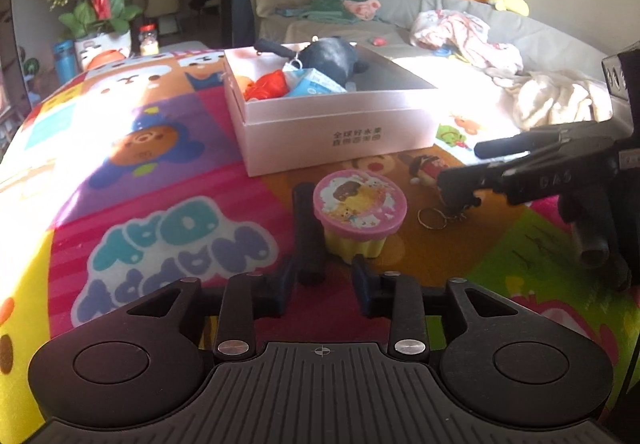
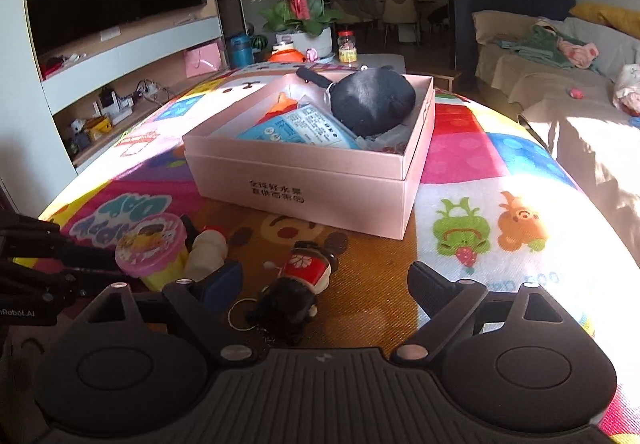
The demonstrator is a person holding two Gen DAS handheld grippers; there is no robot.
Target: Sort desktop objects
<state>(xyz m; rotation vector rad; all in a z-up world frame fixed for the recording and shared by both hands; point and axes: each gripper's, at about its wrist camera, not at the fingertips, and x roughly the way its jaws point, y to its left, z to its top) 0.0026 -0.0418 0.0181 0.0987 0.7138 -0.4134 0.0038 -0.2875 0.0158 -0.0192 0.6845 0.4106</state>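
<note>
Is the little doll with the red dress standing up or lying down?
Lying down. The doll rests flat on the mat in front of the pink box, black hair toward the right gripper, key ring beside it.

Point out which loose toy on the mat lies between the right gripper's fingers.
The doll keychain with the red body; the pink-lidded cup sits off beside the left gripper.

**Surfaces and finishes on the desk**

The pink box (image 2: 320, 180) looks like smooth cardboard with a faint satin sheen. The cup (image 1: 358, 220) is glossy plastic with a printed pink lid. The dark toy (image 2: 372, 100) is soft, matt plush. The keyring (image 1: 432, 218) is shiny metal. The desk (image 1: 160, 172) wears printed, finely ribbed cloth.
</note>
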